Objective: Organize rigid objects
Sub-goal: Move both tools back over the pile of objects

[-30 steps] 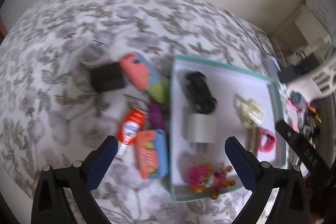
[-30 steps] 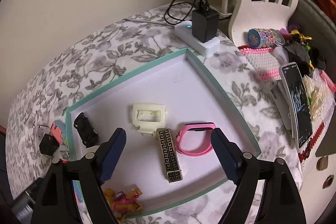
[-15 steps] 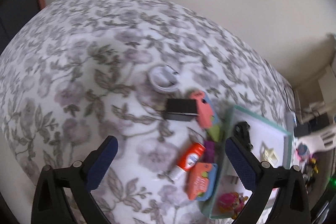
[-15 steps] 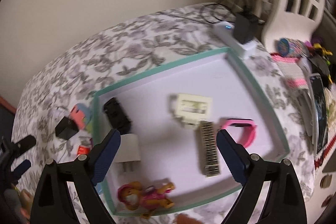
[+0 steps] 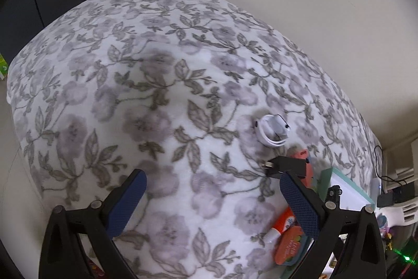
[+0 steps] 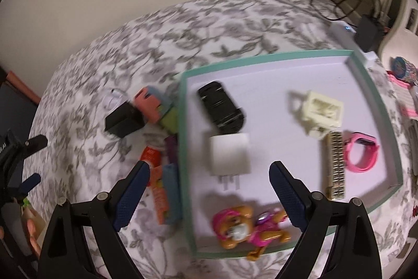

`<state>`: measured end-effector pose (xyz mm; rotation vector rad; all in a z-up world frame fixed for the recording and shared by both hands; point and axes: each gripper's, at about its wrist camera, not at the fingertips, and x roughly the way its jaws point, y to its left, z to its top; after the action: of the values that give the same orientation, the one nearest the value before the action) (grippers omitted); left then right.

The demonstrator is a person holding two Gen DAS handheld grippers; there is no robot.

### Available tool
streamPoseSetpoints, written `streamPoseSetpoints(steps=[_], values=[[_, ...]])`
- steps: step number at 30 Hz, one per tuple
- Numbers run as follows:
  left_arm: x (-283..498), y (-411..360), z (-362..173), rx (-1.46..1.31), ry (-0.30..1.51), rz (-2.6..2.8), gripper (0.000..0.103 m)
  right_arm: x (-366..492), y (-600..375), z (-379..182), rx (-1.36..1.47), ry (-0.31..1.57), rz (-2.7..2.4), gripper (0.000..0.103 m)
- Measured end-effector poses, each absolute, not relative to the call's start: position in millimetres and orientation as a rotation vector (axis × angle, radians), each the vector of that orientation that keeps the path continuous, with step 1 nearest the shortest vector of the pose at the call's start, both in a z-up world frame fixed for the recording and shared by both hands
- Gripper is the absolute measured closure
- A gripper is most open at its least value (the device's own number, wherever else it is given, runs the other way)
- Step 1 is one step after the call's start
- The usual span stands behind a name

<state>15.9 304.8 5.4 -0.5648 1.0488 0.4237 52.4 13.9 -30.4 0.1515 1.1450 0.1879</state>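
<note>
Rigid objects lie partly in a teal-rimmed tray [image 6: 376,106] and partly loose on the floral cloth [image 5: 156,96] left of it. Inside the tray: white charger block [image 6: 230,154] near the middle, black toy car [image 6: 220,107] touching its far edge, cream plastic piece [image 6: 322,111], gold patterned strap [image 6: 335,165] just beside a pink watch band [image 6: 361,152], and a pink-and-tan toy figure [image 6: 245,229] at the near rim. Outside the rim: black cube adapter [image 6: 122,119], a salmon-and-green block [image 6: 154,106], an orange tube [image 6: 150,158], a white coiled cable [image 5: 273,131].

Right gripper [image 6: 209,195]: jaws wide apart, empty, above the tray's near half. Left gripper [image 5: 213,203]: jaws wide apart, empty, over bare cloth, loose items to its right.
</note>
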Motion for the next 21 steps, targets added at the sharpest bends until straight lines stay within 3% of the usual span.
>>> streamPoseSetpoints(steps=[9,21], values=[[24,302,-13,-0.549,1.115,0.372,0.0,46,52,-48,0.052,1.214,0.244,0.01],[62,242,-45,-0.428,1.241,0.161,0.0,56,20,-47,0.053,1.216,0.09,0.01]])
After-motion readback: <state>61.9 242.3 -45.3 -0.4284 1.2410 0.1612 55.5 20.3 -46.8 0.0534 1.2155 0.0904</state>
